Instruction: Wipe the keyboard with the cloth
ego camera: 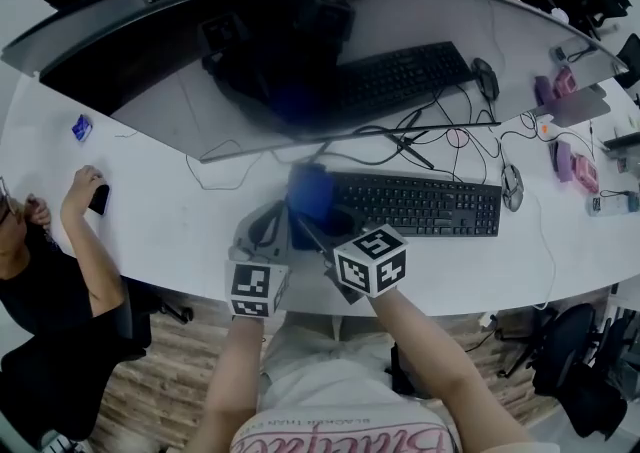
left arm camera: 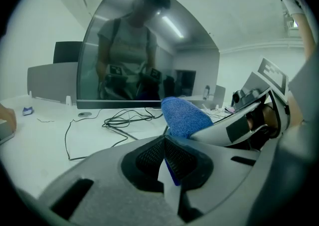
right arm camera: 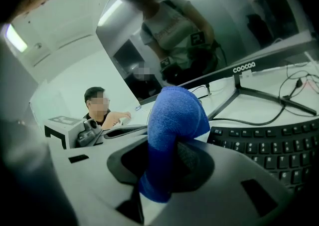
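The keyboard [ego camera: 420, 204] lies on the white surface [ego camera: 180, 211] in front of the curved monitor [ego camera: 300, 51], with its long axis running left to right across the person's front. From the right hand-held gripper [right arm camera: 167, 162] it extends away to the right. In the right gripper view the nearest keys sit just beside and below the jaws on that side, so the coming wipe looks like a sweep to the right along the rows.

The right hand-held gripper is clamped on the cloth [right arm camera: 177, 115], which bulges up out of the jaws in a thick folded hump and hangs a little below them. In the head view the cloth is over the keyboard's left end; whether it already touches the keys I cannot tell.

The left hand-held gripper [left arm camera: 164, 157] sits just to the left of the right one, off the keyboard's end and further from the keys. Its jaws are together, with a thin blue sliver in the seam, which I judge to be an edge of the same cloth. The right arm is the nearer one and the better placed to lead the stroke.

The cloth is a bright blue, napped fabric that looks soft and bulky. The keyboard is a black full-size board with low dark keys, and a mouse [ego camera: 512, 186] lies just off its right end.
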`<state>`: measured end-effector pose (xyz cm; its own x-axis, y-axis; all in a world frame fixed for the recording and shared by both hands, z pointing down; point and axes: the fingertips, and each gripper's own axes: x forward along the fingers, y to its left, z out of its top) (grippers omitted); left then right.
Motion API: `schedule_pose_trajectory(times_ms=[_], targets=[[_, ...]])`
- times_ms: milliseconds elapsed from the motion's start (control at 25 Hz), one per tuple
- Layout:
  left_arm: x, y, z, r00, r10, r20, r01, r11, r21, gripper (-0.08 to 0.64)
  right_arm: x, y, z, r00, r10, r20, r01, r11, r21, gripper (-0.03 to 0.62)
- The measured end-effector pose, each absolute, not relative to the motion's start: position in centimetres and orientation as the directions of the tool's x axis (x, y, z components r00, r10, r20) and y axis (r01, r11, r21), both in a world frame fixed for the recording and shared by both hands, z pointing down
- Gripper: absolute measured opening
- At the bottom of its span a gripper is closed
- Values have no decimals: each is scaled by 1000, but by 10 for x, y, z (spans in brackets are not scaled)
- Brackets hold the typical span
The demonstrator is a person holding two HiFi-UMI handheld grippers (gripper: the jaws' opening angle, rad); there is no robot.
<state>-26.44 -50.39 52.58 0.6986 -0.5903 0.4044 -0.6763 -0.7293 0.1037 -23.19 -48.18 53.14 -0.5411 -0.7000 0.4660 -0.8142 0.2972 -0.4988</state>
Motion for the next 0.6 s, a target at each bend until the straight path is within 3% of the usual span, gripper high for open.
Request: schedule_pose_trajectory(times_ms=[240, 600], targets=[[-263, -508, 537, 691, -588, 421, -684, -720, 118, 5, -218, -484, 555, -526, -646, 553, -825, 232, -515, 98], [-236, -503, 540, 690, -578, 436, -680, -724, 116, 5, -201, -475, 557, -521, -605, 602, -843, 255, -473, 98]])
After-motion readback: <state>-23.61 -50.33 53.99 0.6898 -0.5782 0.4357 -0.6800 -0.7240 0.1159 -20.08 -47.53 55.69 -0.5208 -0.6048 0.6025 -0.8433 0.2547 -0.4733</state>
